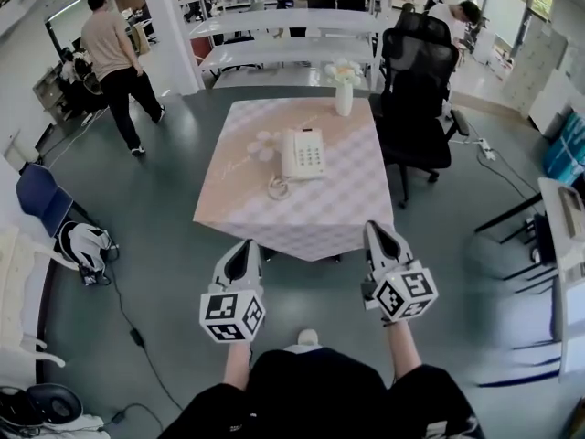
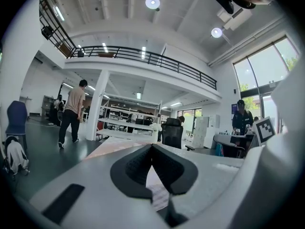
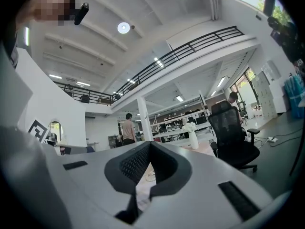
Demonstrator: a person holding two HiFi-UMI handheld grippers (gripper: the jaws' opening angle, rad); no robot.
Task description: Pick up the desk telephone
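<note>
Left hand-held gripper (image 1: 245,246) closed, vase (image 1: 344,99) behind telephone (image 1: 303,154)

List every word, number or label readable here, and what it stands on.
None can be read.
White desk telephone: keypad markings too small to read.
Cubes on the left gripper and right gripper: black-and-white square patterns only, no letters.
</note>
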